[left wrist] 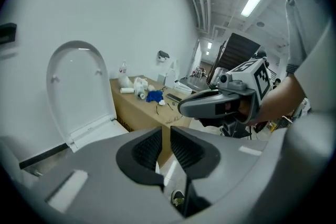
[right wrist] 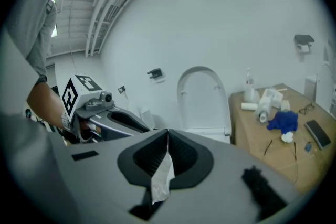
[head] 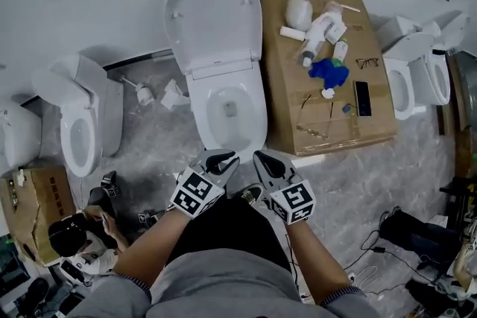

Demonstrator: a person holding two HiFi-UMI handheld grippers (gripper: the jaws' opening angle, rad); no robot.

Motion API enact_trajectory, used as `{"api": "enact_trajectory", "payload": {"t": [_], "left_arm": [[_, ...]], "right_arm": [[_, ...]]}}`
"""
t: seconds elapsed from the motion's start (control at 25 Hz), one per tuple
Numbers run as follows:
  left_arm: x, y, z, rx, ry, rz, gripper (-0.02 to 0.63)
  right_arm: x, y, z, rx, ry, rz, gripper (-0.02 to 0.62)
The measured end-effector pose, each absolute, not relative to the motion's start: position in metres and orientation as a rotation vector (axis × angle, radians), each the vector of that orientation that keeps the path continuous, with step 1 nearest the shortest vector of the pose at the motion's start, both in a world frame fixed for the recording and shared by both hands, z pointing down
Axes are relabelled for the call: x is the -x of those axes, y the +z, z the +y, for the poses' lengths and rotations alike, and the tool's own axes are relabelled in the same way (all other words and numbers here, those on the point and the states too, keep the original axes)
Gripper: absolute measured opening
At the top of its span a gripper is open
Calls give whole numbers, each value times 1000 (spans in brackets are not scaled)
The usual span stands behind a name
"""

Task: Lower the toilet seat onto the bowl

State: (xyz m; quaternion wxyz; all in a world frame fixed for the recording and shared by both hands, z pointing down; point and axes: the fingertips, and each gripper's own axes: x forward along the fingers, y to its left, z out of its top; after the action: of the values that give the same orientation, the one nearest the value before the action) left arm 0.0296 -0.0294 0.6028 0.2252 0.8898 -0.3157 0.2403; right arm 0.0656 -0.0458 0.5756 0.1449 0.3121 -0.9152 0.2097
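Observation:
The white toilet's seat and lid (head: 215, 22) stand upright against the wall, above the uncovered bowl (head: 195, 112). Both grippers hang in the air just in front of the bowl's front rim, side by side, touching nothing. My left gripper (head: 223, 159) (left wrist: 166, 134) has a narrow gap between its ribbed pads, with nothing in it. My right gripper (head: 262, 159) (right wrist: 167, 136) has its tips together and holds nothing. The raised seat (left wrist: 79, 86) (right wrist: 202, 97) lies ahead in both gripper views.
A cardboard box (head: 373, 123) right of the toilet carries bottles, a blue cloth (head: 329, 72), glasses and a phone. Other toilets stand at the left (head: 82, 123) and right (head: 417, 74). Small fittings (head: 160, 93) lie on the floor; a person crouches at lower left (head: 74, 234).

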Motion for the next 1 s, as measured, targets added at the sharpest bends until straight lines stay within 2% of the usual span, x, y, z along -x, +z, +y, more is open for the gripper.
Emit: {"api": "enact_trajectory", "payload": {"t": [0.28,0.64,1.0], "left_arm": [[-28,500,-18,-2572,523,-984,12],[-26,405,6,-2715,324,-1109,9],[-24,356,11,-2796,230,-1187,11]], "right_arm": [[-49,483,-26,-756,390,-2753,15],[-52,399,-6,-709,334,-2862,15],[-52,346,0,-727,204,-2901,14]]}}
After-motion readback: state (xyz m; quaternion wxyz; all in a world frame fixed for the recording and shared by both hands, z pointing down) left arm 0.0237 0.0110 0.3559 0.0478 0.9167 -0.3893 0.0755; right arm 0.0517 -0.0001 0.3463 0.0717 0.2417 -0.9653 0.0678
